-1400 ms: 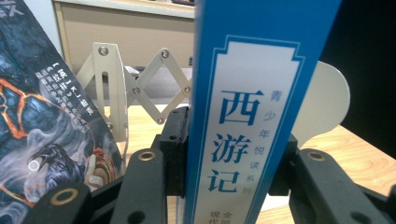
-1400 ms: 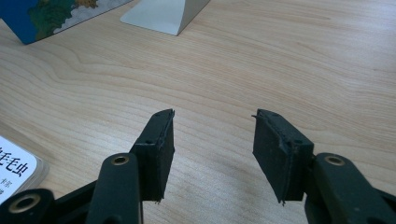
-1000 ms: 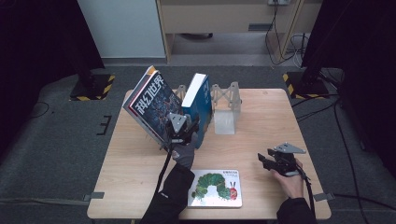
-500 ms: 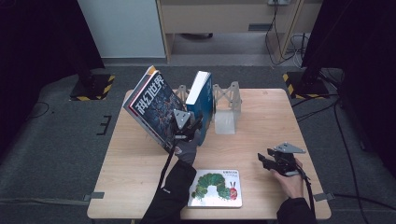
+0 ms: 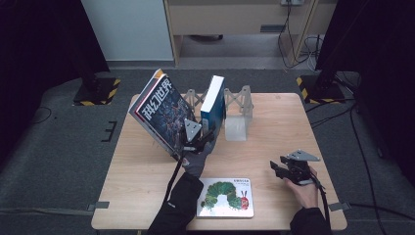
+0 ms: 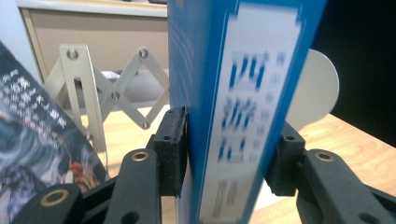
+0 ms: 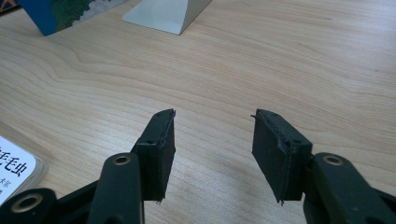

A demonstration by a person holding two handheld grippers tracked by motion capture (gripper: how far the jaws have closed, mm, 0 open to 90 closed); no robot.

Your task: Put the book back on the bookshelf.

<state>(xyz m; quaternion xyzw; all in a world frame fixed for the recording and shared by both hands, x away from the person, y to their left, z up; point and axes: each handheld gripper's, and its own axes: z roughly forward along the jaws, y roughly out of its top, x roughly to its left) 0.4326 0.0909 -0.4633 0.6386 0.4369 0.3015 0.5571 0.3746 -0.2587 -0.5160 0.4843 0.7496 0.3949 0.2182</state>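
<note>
A thick blue book [image 5: 214,100] stands upright on the table between the arms of a folding rack [image 5: 240,100]. My left gripper [image 5: 206,133] reaches it from the near side. In the left gripper view the book's spine [image 6: 243,93] sits between the jaws, whose pads [image 6: 173,140] touch both covers. My left gripper [image 6: 229,140] has just been opening a little and stays shut on the book. My right gripper [image 5: 273,169] rests low at the table's right front. It is open [image 7: 212,140] over bare wood, with nothing between the jaws.
A dark magazine [image 5: 159,115] leans tilted at the rack's left end, close to my left hand. A white bookend [image 5: 236,128] stands right of the blue book. A caterpillar picture book [image 5: 226,197] lies flat at the front edge between the forearms.
The blue book and my left gripper have shifted slightly to the right, and the book stands more upright. My right gripper has stayed where it was.
</note>
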